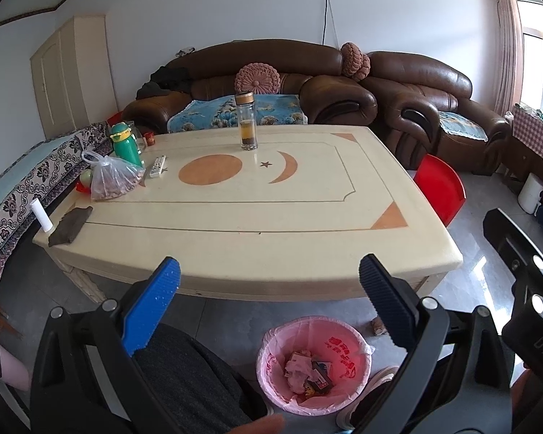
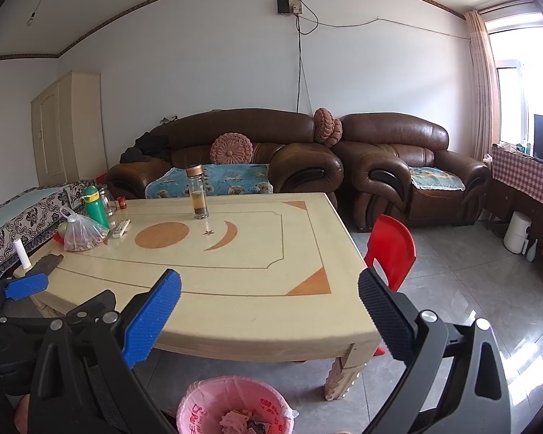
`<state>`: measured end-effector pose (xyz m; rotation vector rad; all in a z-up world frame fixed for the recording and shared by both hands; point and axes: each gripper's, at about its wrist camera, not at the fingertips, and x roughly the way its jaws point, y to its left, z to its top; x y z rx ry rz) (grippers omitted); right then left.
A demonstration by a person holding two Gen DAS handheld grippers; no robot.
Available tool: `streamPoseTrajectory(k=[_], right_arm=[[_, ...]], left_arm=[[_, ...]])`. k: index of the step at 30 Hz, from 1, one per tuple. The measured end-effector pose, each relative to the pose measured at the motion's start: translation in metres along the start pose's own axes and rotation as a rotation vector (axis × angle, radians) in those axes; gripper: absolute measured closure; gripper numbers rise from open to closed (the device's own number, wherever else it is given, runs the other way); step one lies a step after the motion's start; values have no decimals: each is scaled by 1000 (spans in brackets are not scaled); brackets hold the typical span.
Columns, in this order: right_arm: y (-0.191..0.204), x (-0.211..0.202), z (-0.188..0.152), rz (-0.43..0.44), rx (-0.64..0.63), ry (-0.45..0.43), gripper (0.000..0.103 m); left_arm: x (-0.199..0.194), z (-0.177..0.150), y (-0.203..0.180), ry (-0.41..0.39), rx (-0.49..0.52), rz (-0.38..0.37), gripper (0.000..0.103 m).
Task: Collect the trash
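Left wrist view has the left gripper [image 1: 269,302] held above the floor with its jaws spread wide and nothing between them; the right gripper [image 2: 269,316] is likewise released and empty, off the near edge of the table [image 1: 307,217]. Below both sits the bin [image 1: 313,365], lined with a pink bag, on the grey tiles just in front of the table, and the trash [image 1: 307,370], crumpled paper and small packets, lies inside it. A dark-trousered knee [image 1: 195,372] crowds the space left of the bin. On the table a glass bottle [image 1: 247,122] stands upright near the far edge; at the left end cluster a green flask [image 1: 125,143], a remote [image 1: 157,166], a plastic bag [image 1: 114,177] of reddish bits, a dark cloth [image 1: 70,226] and a white roll [image 1: 41,215]. A red chair [image 1: 440,186] stands beside the right corner, brown sofas [image 1: 271,79] behind.
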<state>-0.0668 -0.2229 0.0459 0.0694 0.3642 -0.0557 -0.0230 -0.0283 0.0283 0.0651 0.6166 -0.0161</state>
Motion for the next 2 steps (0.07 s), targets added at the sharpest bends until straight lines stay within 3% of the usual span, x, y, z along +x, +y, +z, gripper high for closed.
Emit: streamPoseTrajectory(k=[2], right_arm=[[-1, 0, 0, 0, -1, -1, 7]], left_arm=[[0, 0, 0, 4, -1, 1, 6]])
